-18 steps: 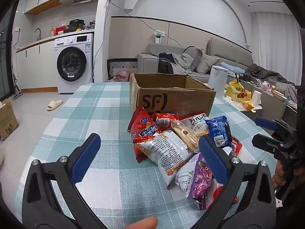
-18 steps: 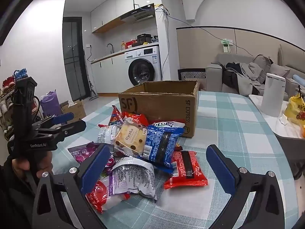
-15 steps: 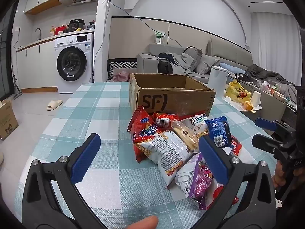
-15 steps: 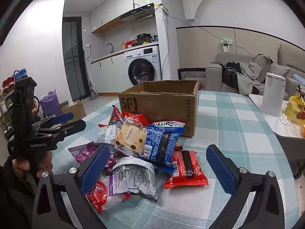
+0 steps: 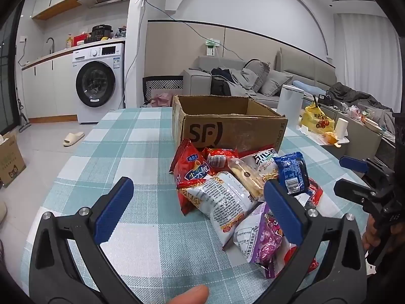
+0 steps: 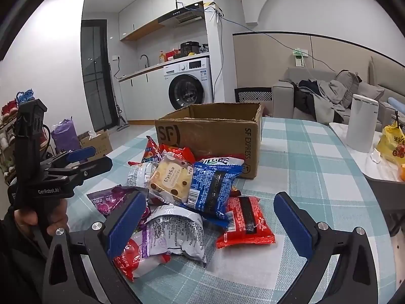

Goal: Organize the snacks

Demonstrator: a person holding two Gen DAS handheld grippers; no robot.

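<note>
A pile of snack packets [image 5: 240, 190] lies on the checked tablecloth in front of an open brown cardboard box [image 5: 227, 124]. The pile holds a red bag [image 5: 192, 172], a white bag [image 5: 222, 200], a blue packet [image 5: 291, 169] and a purple-white bag [image 5: 260, 238]. In the right wrist view the box [image 6: 215, 131], blue packet [image 6: 212, 185], cookie packet [image 6: 172, 177] and red packet [image 6: 243, 220] show. My left gripper [image 5: 197, 210] is open, hovering near the pile's left. My right gripper [image 6: 210, 217] is open, hovering above the pile's near side. Neither holds anything.
A side table at the right holds a white canister [image 6: 362, 124] and a yellow bag [image 6: 392, 144]. A washing machine [image 5: 98, 81] and sofa [image 5: 253, 81] stand beyond the table. The tablecloth [image 5: 114, 152] stretches left of the pile.
</note>
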